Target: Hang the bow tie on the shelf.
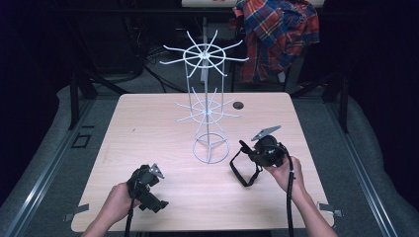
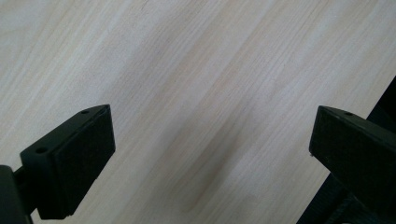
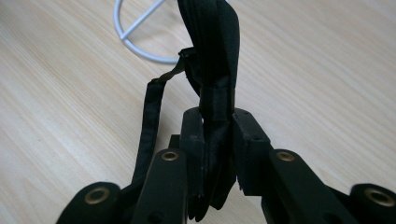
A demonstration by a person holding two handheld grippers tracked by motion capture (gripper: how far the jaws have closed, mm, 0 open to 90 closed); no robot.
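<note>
Jaws of the right gripper (image 3: 217,154) pinch a black strap (image 3: 212,56): light, limp, best held at its folded bunch. Left gripper (image 2: 210,154) gapes empty over tabletop (image 2: 187,70).

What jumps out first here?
The white wire rack standing mid-table, two tiers of spokes with nothing hung on them. Right of its base, the right gripper is clamped on a black strap, its loop dangling. The left gripper rests open near the front edge.
</note>
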